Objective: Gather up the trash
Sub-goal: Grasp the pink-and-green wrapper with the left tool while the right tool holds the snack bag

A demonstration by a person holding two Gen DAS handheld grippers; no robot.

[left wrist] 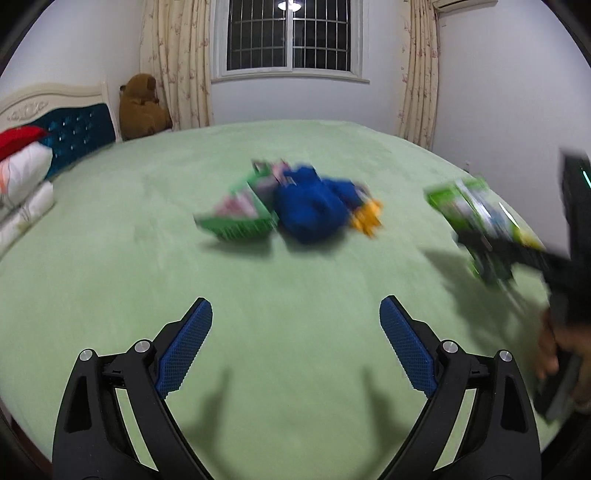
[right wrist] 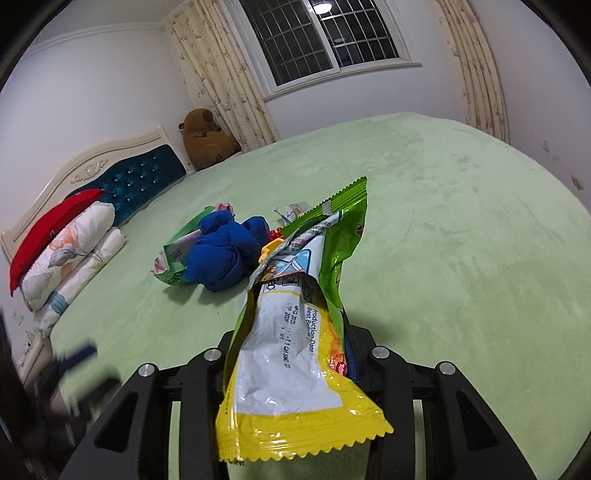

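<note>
Your right gripper [right wrist: 295, 354] is pinching the green-yellow snack wrapper [right wrist: 306, 317] mid-body, lifted clear of the bed, probably so it can be carried off. Your left gripper [left wrist: 295, 347] is spread wide and empty, free for the next piece. More trash waits farther in: green packet [left wrist: 240, 214] against a blue cloth [left wrist: 310, 210]. Green bedspread [left wrist: 147, 277], pillows [right wrist: 66, 243] left, curtained window [left wrist: 291, 35] far.

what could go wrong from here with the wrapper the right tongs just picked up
The green and yellow snack wrapper is slick foil pinched in the right tongs, with long ends hanging free, so it may slip out. The remaining trash packet lies against the blue cloth, so the open left tongs could snag cloth instead.
</note>
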